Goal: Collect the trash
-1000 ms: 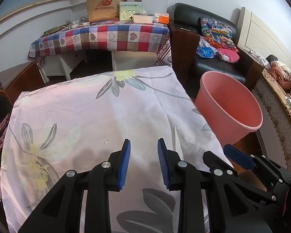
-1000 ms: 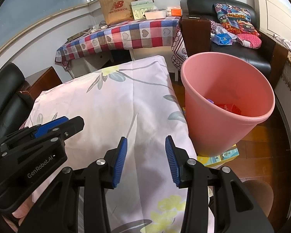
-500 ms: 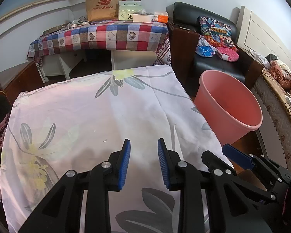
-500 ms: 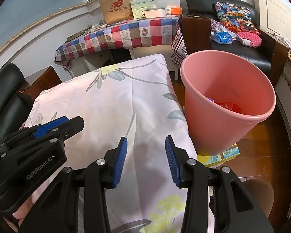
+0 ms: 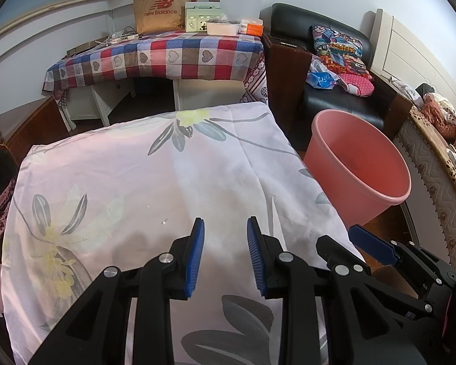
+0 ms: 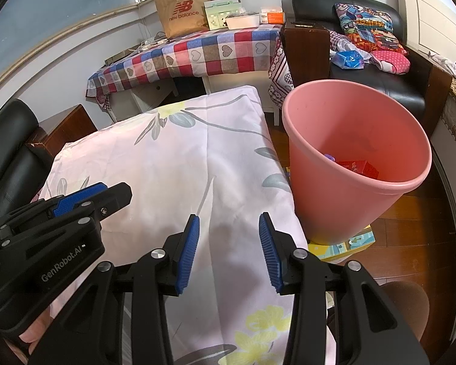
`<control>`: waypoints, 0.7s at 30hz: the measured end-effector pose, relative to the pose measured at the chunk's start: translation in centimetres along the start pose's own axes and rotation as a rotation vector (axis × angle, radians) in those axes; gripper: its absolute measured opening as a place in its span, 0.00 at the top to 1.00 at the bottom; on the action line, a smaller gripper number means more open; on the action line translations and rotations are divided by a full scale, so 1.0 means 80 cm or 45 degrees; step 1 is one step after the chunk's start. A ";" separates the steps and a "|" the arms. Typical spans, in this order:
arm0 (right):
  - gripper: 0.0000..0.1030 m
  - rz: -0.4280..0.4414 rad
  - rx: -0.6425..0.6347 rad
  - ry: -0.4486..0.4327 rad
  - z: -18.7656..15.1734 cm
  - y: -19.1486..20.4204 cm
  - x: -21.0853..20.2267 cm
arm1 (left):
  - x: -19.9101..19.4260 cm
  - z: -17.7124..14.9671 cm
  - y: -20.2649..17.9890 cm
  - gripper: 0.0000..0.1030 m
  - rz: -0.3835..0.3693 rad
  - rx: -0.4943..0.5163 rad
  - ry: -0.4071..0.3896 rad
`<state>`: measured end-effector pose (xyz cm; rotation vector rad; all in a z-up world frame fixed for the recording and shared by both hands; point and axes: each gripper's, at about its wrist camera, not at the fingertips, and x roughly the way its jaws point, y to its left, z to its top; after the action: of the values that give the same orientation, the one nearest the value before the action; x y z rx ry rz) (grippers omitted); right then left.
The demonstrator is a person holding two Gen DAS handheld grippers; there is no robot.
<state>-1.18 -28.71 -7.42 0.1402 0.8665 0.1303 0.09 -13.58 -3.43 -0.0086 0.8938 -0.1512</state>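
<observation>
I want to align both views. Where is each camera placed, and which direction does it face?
Left wrist: on the left gripper, facing the flowered white cloth; right gripper at right edge.
Right wrist: on the right gripper, facing the round pink plastic bucket; left gripper at left.
Shared: cloth, bucket, checked table.

Bin [image 6: 354, 164] right of table [image 6: 167, 164] (trash [image 6: 357, 168] inside)

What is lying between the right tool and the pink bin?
Only the flowered cloth: the right tool, open and empty, is over it, and the bin stands past the cloth's right edge. The right wrist view shows this.
</observation>
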 end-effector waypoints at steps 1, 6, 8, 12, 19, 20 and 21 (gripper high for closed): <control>0.60 0.000 0.000 0.000 0.000 0.000 0.000 | 0.000 0.000 0.000 0.72 0.000 0.001 0.000; 0.60 -0.001 0.001 -0.002 0.001 0.000 -0.001 | 0.000 0.001 -0.002 0.72 -0.003 0.008 0.002; 0.60 0.000 0.001 -0.002 0.001 0.000 0.000 | 0.000 0.002 -0.003 0.72 -0.003 0.010 0.003; 0.60 0.000 0.002 -0.003 0.001 0.000 -0.001 | 0.000 0.002 -0.003 0.72 -0.003 0.009 0.002; 0.60 0.000 0.001 -0.001 0.001 0.000 0.000 | 0.000 0.001 -0.003 0.72 -0.003 0.010 0.003; 0.60 0.000 0.002 0.000 0.001 0.000 0.000 | 0.000 0.001 -0.003 0.72 -0.003 0.010 0.003; 0.60 0.000 0.002 -0.001 0.001 0.000 -0.001 | 0.000 0.001 -0.003 0.72 -0.003 0.009 0.003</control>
<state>-1.14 -28.76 -7.32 0.1415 0.8655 0.1293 0.15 -13.85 -3.33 -0.0025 0.8960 -0.1565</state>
